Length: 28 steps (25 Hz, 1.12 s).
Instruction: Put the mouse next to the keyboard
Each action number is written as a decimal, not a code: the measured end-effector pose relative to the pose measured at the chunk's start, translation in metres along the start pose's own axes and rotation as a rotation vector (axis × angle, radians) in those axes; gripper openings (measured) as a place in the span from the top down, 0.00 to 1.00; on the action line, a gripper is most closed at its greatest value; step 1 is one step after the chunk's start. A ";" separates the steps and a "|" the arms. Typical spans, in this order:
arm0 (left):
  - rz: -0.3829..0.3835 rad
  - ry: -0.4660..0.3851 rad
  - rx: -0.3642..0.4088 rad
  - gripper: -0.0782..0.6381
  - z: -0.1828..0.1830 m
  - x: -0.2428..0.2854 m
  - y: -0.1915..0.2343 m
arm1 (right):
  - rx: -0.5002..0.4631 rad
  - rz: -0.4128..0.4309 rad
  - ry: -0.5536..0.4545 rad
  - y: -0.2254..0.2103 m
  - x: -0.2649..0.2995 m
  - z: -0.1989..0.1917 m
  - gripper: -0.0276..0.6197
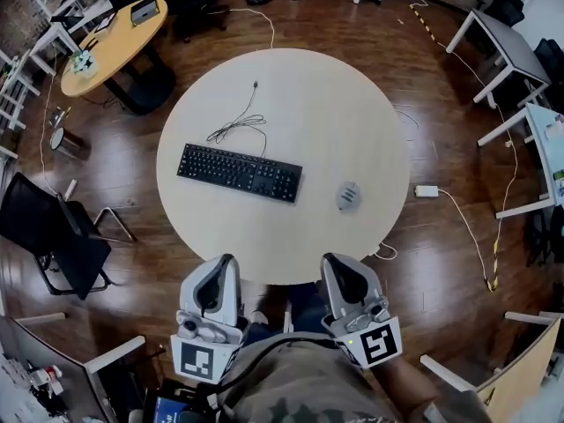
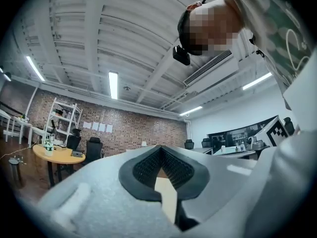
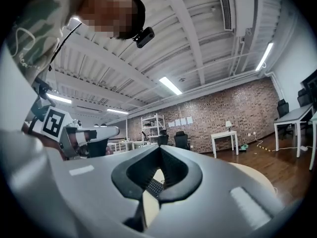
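On the round beige table (image 1: pixel 352 113) lies a black keyboard (image 1: pixel 238 172), left of centre. A small grey mouse (image 1: pixel 349 196) sits alone on the tabletop, a short way right of the keyboard's right end. A loose black cable (image 1: pixel 238 123) is coiled behind the keyboard. Both grippers hang off the table's near edge, close to the person's body. My left gripper (image 1: pixel 226 260) (image 2: pixel 159 147) is shut with nothing in it. My right gripper (image 1: pixel 331 259) (image 3: pixel 159 147) also looks shut and empty. The keyboard (image 3: pixel 154 186) shows through the gap below its jaws.
A yellow round table (image 1: pixel 115 42) stands at the far left, and a black chair (image 1: pixel 53 236) stands left of the table. White desks (image 1: pixel 502 42) line the right side. A white adapter (image 1: pixel 426 190) and cables lie on the wooden floor to the right.
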<state>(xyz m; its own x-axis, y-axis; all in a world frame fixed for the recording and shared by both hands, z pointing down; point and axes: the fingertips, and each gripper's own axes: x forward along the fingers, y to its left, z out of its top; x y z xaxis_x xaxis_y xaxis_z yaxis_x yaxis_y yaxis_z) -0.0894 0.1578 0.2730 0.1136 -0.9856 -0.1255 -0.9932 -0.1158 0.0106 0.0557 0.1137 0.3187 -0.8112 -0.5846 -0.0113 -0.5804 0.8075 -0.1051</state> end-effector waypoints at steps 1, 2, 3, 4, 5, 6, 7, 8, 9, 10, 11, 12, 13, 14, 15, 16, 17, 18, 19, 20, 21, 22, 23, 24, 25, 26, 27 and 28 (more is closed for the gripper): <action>-0.009 -0.003 0.003 0.89 0.001 -0.016 -0.003 | -0.015 -0.019 0.000 0.013 -0.010 0.004 0.95; -0.019 0.003 0.007 0.89 0.002 -0.033 -0.004 | -0.031 -0.036 0.001 0.028 -0.021 0.007 0.95; -0.031 0.016 0.006 0.89 0.003 -0.051 -0.005 | -0.048 -0.049 0.003 0.046 -0.030 0.009 0.95; -0.045 0.024 -0.009 0.89 0.005 -0.068 -0.004 | -0.063 -0.054 0.005 0.064 -0.037 0.009 0.95; -0.059 0.021 -0.038 0.89 0.010 -0.084 -0.002 | -0.073 -0.051 0.005 0.083 -0.042 0.010 0.95; -0.072 0.007 -0.066 0.89 0.016 -0.098 0.000 | -0.075 -0.043 0.001 0.102 -0.045 0.010 0.95; -0.081 -0.008 -0.080 0.89 0.023 -0.111 0.002 | -0.065 -0.036 -0.003 0.120 -0.048 0.011 0.95; -0.085 -0.015 -0.083 0.89 0.028 -0.124 0.002 | -0.046 -0.033 -0.003 0.137 -0.051 0.012 0.95; -0.083 -0.018 -0.084 0.89 0.033 -0.137 0.003 | -0.024 -0.031 -0.001 0.152 -0.054 0.013 0.95; -0.074 -0.022 -0.087 0.89 0.037 -0.149 0.003 | -0.009 -0.028 0.005 0.166 -0.058 0.014 0.95; -0.059 -0.031 -0.088 0.89 0.042 -0.161 0.002 | -0.005 -0.023 0.010 0.178 -0.063 0.016 0.95; -0.040 -0.045 -0.086 0.89 0.048 -0.172 0.001 | -0.013 -0.015 0.012 0.189 -0.068 0.019 0.95; -0.017 -0.061 -0.081 0.89 0.054 -0.181 0.000 | -0.032 -0.003 0.010 0.197 -0.072 0.022 0.95; 0.008 -0.074 -0.075 0.89 0.059 -0.189 -0.001 | -0.057 0.010 0.005 0.204 -0.075 0.027 0.95; 0.031 -0.081 -0.071 0.89 0.062 -0.196 -0.002 | -0.086 0.024 -0.003 0.210 -0.078 0.032 0.95; 0.054 -0.082 -0.070 0.89 0.063 -0.204 -0.003 | -0.112 0.036 -0.013 0.214 -0.080 0.037 0.95; 0.072 -0.081 -0.070 0.89 0.063 -0.212 -0.004 | -0.129 0.044 -0.024 0.217 -0.083 0.042 0.95; 0.083 -0.085 -0.069 0.89 0.064 -0.218 -0.005 | -0.137 0.046 -0.032 0.219 -0.085 0.046 0.95; 0.087 -0.096 -0.064 0.89 0.067 -0.221 -0.007 | -0.133 0.042 -0.039 0.221 -0.088 0.051 0.95; 0.085 -0.106 -0.060 0.89 0.070 -0.222 -0.009 | -0.123 0.036 -0.046 0.222 -0.091 0.055 0.95; 0.082 -0.107 -0.063 0.89 0.071 -0.221 -0.012 | -0.117 0.031 -0.054 0.222 -0.094 0.058 0.95; 0.080 -0.101 -0.071 0.89 0.071 -0.221 -0.015 | -0.115 0.028 -0.061 0.221 -0.098 0.060 0.95; 0.083 -0.095 -0.077 0.89 0.071 -0.222 -0.018 | -0.112 0.025 -0.067 0.221 -0.102 0.060 0.95; 0.088 -0.094 -0.077 0.89 0.072 -0.224 -0.021 | -0.107 0.022 -0.073 0.219 -0.107 0.061 0.95; 0.095 -0.099 -0.074 0.89 0.074 -0.225 -0.024 | -0.100 0.021 -0.079 0.218 -0.112 0.062 0.95; 0.100 -0.109 -0.071 0.89 0.077 -0.227 -0.028 | -0.097 0.022 -0.084 0.216 -0.116 0.064 0.95; 0.103 -0.123 -0.068 0.89 0.079 -0.228 -0.032 | -0.099 0.024 -0.089 0.215 -0.120 0.065 0.95; 0.104 -0.134 -0.063 0.89 0.082 -0.228 -0.035 | -0.105 0.025 -0.092 0.214 -0.123 0.067 0.95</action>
<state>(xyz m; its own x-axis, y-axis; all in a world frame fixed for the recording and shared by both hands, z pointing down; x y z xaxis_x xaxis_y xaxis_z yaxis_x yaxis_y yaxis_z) -0.0830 0.3969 0.2198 0.0014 -0.9679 -0.2515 -0.9954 -0.0255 0.0926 0.0360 0.3536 0.2310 -0.8184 -0.5652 -0.1042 -0.5683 0.8228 0.0010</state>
